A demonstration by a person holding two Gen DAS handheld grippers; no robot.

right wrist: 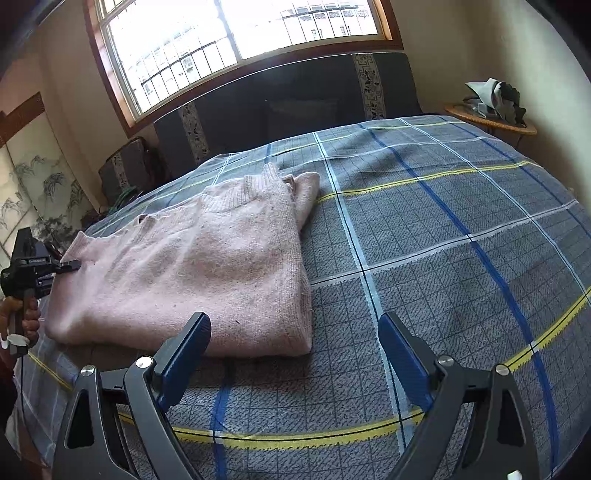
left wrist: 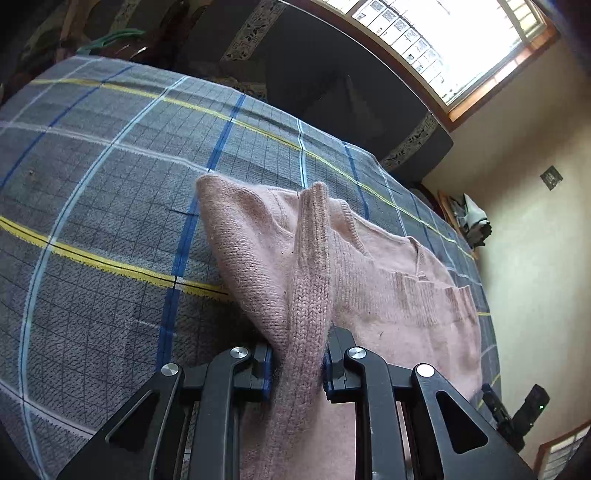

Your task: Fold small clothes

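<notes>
A pink knitted sweater (left wrist: pixel 406 295) lies folded on the plaid bedspread (left wrist: pixel 92 166). My left gripper (left wrist: pixel 298 354) is shut on a ribbed edge of it and holds that part lifted off the bed in a peak. In the right wrist view the sweater (right wrist: pixel 192 266) lies left of centre. The left gripper (right wrist: pixel 70 266), carried by a hand (right wrist: pixel 29 317), pinches its far left edge. My right gripper (right wrist: pixel 293 321) stands open just above the bedspread (right wrist: pixel 443 240), in front of the sweater's near right corner, with nothing between its fingers. It also shows small in the left wrist view, right gripper (left wrist: pixel 515 404).
A dark headboard (right wrist: pixel 295 99) and a bright window (right wrist: pixel 240 29) stand behind the bed. A wicker side table (right wrist: pixel 491 125) with crumpled things is at the back right. A painted screen (right wrist: pixel 33 192) and a dark cushion (right wrist: pixel 125 166) are on the left.
</notes>
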